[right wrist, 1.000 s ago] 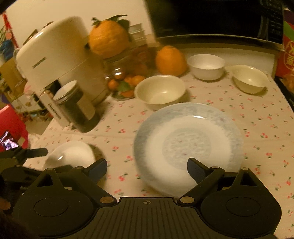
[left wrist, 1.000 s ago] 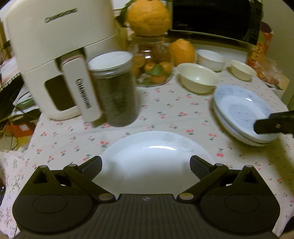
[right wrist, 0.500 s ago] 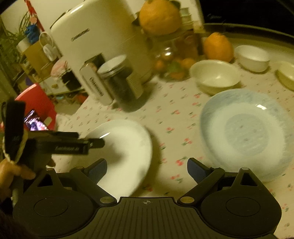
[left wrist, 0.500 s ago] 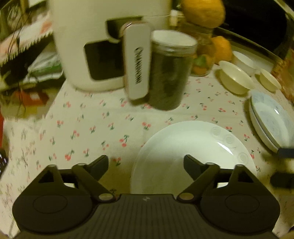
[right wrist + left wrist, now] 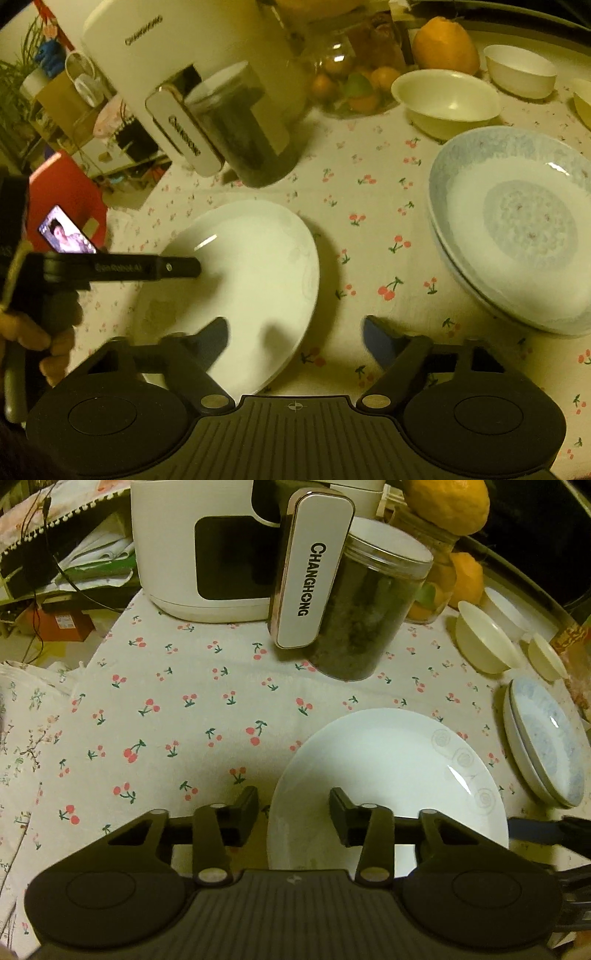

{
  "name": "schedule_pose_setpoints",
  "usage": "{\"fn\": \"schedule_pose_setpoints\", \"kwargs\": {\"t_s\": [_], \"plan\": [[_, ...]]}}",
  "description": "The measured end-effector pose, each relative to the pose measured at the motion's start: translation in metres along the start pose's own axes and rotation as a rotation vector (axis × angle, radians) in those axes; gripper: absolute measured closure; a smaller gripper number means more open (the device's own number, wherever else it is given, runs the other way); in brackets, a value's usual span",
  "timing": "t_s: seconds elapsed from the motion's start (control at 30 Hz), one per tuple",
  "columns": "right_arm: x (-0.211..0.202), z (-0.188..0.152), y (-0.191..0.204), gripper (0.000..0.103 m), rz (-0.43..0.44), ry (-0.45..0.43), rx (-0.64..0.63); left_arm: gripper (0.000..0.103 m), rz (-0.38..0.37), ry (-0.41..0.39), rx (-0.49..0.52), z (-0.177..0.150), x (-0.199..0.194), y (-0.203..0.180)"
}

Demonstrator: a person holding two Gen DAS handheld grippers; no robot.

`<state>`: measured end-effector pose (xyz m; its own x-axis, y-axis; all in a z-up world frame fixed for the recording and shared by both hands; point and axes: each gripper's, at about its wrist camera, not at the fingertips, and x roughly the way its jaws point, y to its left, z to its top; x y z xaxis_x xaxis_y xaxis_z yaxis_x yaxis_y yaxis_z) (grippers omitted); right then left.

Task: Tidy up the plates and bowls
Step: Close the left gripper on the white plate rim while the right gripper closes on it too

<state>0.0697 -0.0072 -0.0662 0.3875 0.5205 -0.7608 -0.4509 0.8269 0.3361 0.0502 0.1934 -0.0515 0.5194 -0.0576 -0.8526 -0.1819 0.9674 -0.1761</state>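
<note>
White plate (image 5: 388, 775) on the cherry tablecloth (image 5: 166, 709), both grippers hovering around it

Left gripper (image 5: 293, 812) straddles its 9 o'clock rim, jaws apart; right gripper (image 5: 295, 339) is spread wide too. Blue plates (image 5: 517, 229) sit stacked at 3 o'clock.

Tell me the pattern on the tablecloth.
Small red cherries with green stems on the white tablecloth; clearest in the left wrist view.

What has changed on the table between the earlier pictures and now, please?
The left claw has narrowed and now straddles the left rim of the white plate. The right claw swung left from the blue plates toward the white plate's right edge, still open. Plates, cream bowl and jar stayed put.
</note>
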Motion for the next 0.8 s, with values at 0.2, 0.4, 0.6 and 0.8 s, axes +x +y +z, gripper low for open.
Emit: {"fn": "schedule_pose_setpoints", "kwargs": {"t_s": [0.2, 0.4, 0.6, 0.8], "plan": [[0.007, -0.005, 0.008, 0.062, -0.005, 0.001, -0.059, 0.073, -0.006, 0.005, 0.005, 0.000, 0.000, -0.001], [0.011, -0.005, 0.013, 0.070, -0.007, -0.003, -0.090, 0.075, -0.002, 0.001, -0.008, 0.001, 0.000, 0.000], [0.008, -0.003, 0.008, 0.080, -0.031, -0.024, -0.085, 0.082, -0.001, -0.023, -0.020, 0.002, -0.005, 0.001], [-0.002, 0.003, 0.004, 0.081, -0.045, -0.072, -0.073, 0.084, -0.011, -0.031, -0.018, 0.004, -0.005, -0.004]]}}
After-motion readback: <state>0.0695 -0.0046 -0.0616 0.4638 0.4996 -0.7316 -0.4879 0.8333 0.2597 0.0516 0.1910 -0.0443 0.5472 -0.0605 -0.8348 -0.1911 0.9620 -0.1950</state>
